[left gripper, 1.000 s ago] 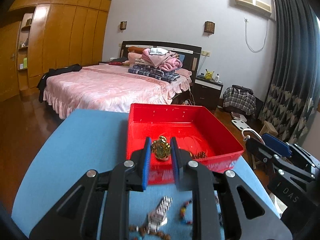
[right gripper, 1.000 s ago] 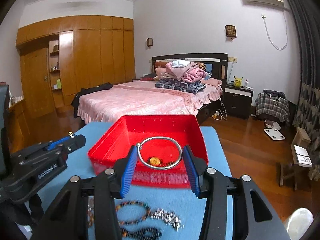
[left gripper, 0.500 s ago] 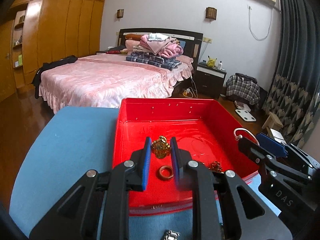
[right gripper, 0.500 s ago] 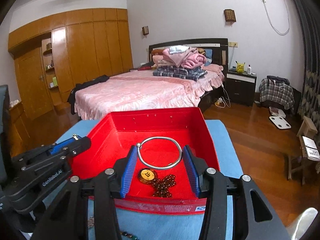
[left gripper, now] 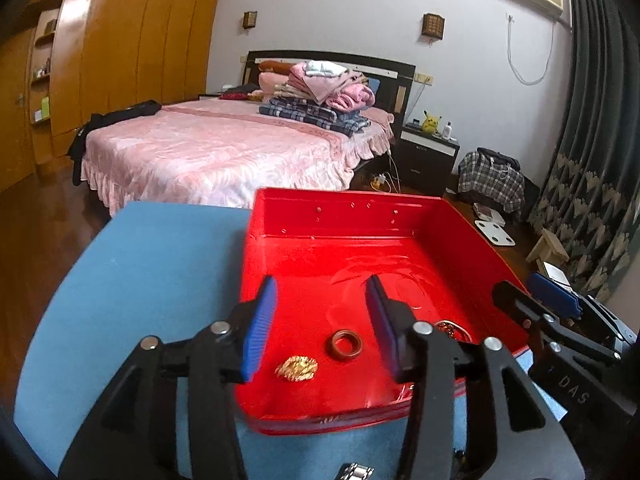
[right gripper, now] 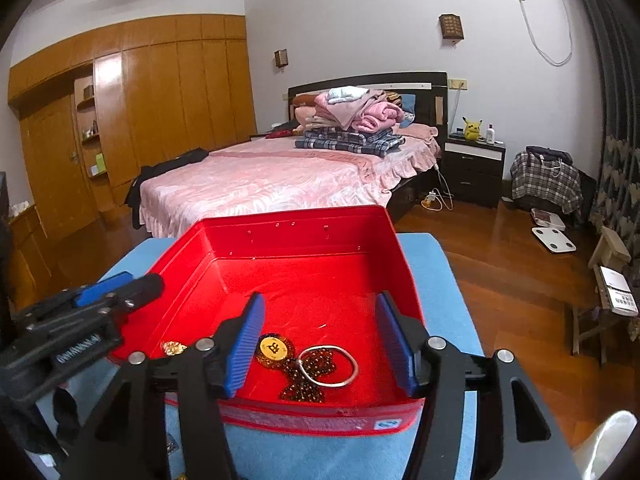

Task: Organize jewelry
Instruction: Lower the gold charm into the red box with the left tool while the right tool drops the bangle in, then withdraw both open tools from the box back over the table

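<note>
A red tray (left gripper: 344,208) (right gripper: 296,220) stands on the blue table. My left gripper (left gripper: 322,328) is open above the tray's near left part. A gold brooch (left gripper: 297,368) lies on the tray floor below it, beside a brown ring (left gripper: 346,345). My right gripper (right gripper: 320,336) is open above the tray's near right part. A silver bangle (right gripper: 329,366) lies below it on a dark bead string (right gripper: 304,388), next to a gold medallion (right gripper: 274,348). The brooch also shows in the right wrist view (right gripper: 173,347).
The blue table (left gripper: 152,264) extends left of the tray. A metal watch band (left gripper: 354,472) lies at the table's near edge. A pink bed (left gripper: 224,148) stands behind the table, wooden floor (right gripper: 512,264) to the right.
Both grippers moved forward over the tray and opened. The gold brooch dropped from the left gripper into the tray. The silver bangle dropped from the right gripper onto the beads.
</note>
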